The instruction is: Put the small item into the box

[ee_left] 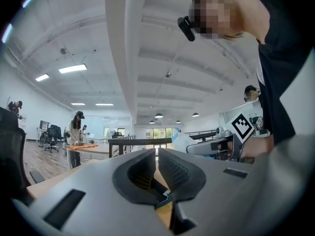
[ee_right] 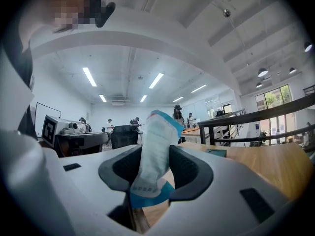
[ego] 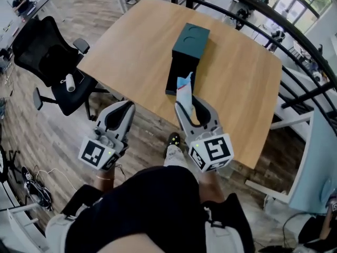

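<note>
The right gripper [ee_right: 156, 154] was clamped on the packet [ee_right: 158, 129] — white with blue ends, standing up between its jaws — held above the near edge of the table [ego: 247, 80], close to the box [ego: 190, 41]. The left gripper [ego: 122, 109] hung off the table, jaws almost together and empty. This looked like the carry step. Next, the packet needed bringing over the box and releasing — whether the box stood open, I could not tell.

Head view steeply above table [ego: 131, 41], gripper views level across it
</note>
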`<state>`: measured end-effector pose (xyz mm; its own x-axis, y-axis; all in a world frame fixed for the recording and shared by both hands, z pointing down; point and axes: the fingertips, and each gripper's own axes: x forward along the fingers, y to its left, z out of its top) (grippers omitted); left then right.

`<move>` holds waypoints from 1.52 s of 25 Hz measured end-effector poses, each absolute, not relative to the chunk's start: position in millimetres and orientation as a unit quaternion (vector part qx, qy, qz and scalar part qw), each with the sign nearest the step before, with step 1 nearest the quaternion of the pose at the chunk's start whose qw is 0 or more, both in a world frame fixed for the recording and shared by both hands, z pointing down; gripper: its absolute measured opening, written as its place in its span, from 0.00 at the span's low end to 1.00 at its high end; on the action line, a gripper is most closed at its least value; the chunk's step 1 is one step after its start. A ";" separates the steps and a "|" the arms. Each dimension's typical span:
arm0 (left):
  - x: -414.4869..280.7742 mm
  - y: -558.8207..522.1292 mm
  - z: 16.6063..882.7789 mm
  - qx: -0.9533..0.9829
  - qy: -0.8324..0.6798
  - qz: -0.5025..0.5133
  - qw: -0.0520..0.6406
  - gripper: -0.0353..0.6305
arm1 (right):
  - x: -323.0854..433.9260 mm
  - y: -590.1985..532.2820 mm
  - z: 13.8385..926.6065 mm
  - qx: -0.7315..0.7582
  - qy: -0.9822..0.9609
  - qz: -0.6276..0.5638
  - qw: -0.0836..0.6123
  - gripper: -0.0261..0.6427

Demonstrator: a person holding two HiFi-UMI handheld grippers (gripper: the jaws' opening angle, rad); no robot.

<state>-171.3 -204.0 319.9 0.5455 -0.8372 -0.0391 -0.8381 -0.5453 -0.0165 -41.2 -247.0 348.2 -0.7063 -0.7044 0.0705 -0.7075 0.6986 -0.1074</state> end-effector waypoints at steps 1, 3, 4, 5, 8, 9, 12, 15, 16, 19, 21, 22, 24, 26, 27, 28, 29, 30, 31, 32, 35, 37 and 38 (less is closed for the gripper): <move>-172.4 -211.4 318.5 -0.877 0.479 0.010 0.019 0.09 | -41.6 -256.6 348.4 0.382 -0.922 0.067 0.008 0.30; -174.0 -226.5 315.3 -0.874 0.485 0.005 0.024 0.09 | -41.9 -274.8 348.1 0.381 -0.921 0.077 0.000 0.30; -173.9 -233.7 313.7 -0.873 0.486 0.004 0.025 0.09 | -42.1 -282.7 347.9 0.380 -0.921 0.082 -0.002 0.30; -173.3 -240.3 312.4 -0.873 0.487 0.005 0.026 0.09 | -42.2 -289.5 348.0 0.380 -0.921 0.085 -0.003 0.30; -169.8 -256.6 307.8 -0.875 0.483 0.020 0.024 0.09 | -42.8 -303.9 349.0 0.379 -0.921 0.087 -0.001 0.30; -167.3 -262.2 305.2 -0.877 0.479 0.031 0.021 0.09 | -42.5 -308.2 349.9 0.380 -0.921 0.089 -0.002 0.30; -160.4 -285.3 306.8 -0.881 0.471 0.039 0.016 0.09 | -36.1 -326.4 356.9 0.383 -0.919 0.089 0.006 0.30; -158.1 -311.5 320.4 -0.879 0.476 0.016 0.014 0.09 | -28.5 -345.7 363.4 0.387 -0.917 0.091 0.013 0.30; -155.5 -319.4 322.0 -0.880 0.474 0.015 0.013 0.09 | -26.4 -351.4 365.1 0.388 -0.917 0.092 0.014 0.30; -143.8 -338.9 316.9 -0.887 0.461 0.025 0.015 0.09 | -22.0 -366.2 369.3 0.390 -0.916 0.097 0.018 0.30; -141.1 -349.9 319.7 -0.887 0.461 0.017 0.017 0.09 | -20.6 -374.5 372.3 0.389 -0.916 0.100 0.019 0.30; -140.8 -355.1 322.2 -0.886 0.463 0.011 0.019 0.09 | -20.4 -378.7 374.3 0.388 -0.916 0.101 0.020 0.30; -140.4 -363.5 326.6 -0.885 0.465 0.005 0.017 0.09 | -20.4 -387.7 378.7 0.386 -0.916 0.102 0.022 0.30; -140.4 -368.2 332.3 -0.884 0.468 0.000 0.011 0.09 | -19.7 -395.0 384.3 0.387 -0.916 0.107 0.023 0.30; -140.1 -369.7 334.3 -0.884 0.468 -0.003 0.009 0.09 | -19.1 -398.0 387.5 0.387 -0.915 0.110 0.025 0.30; -139.5 -371.5 334.9 -0.884 0.468 -0.004 0.009 0.09 | -18.6 -400.8 390.3 0.388 -0.914 0.113 0.027 0.30; -138.7 -373.7 334.4 -0.884 0.468 -0.004 0.009 0.09 | -18.4 -403.7 392.9 0.389 -0.914 0.115 0.029 0.30; -138.3 -376.5 333.7 -0.883 0.468 -0.002 0.008 0.09 | -18.6 -406.7 395.7 0.389 -0.913 0.117 0.032 0.30; -138.9 -379.9 334.3 -0.883 0.469 0.000 0.005 0.09 | -19.1 -410.2 398.9 0.390 -0.912 0.119 0.036 0.30; -140.8 -383.9 336.8 -0.883 0.469 -0.001 0.003 0.09 | -19.8 -414.3 402.6 0.391 -0.911 0.121 0.040 0.30; -145.2 -395.9 346.4 -0.888 0.461 -0.007 0.000 0.09 | -22.5 -424.1 415.9 0.400 -0.906 0.129 0.052 0.30; -146.6 -402.5 352.2 -0.893 0.450 -0.012 -0.002 0.09 | -23.9 -427.3 424.6 0.408 -0.901 0.134 0.058 0.30; -146.6 -406.6 352.9 -0.896 0.444 -0.012 -0.001 0.09 | -24.5 -428.9 428.1 0.413 -0.899 0.135 0.060 0.30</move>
<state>-146.6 -406.6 352.9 0.6058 -0.7953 0.0220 -0.7954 -0.6060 -0.0085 -24.5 -428.9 428.1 -0.6512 -0.7267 0.2187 -0.7589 0.6219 -0.1933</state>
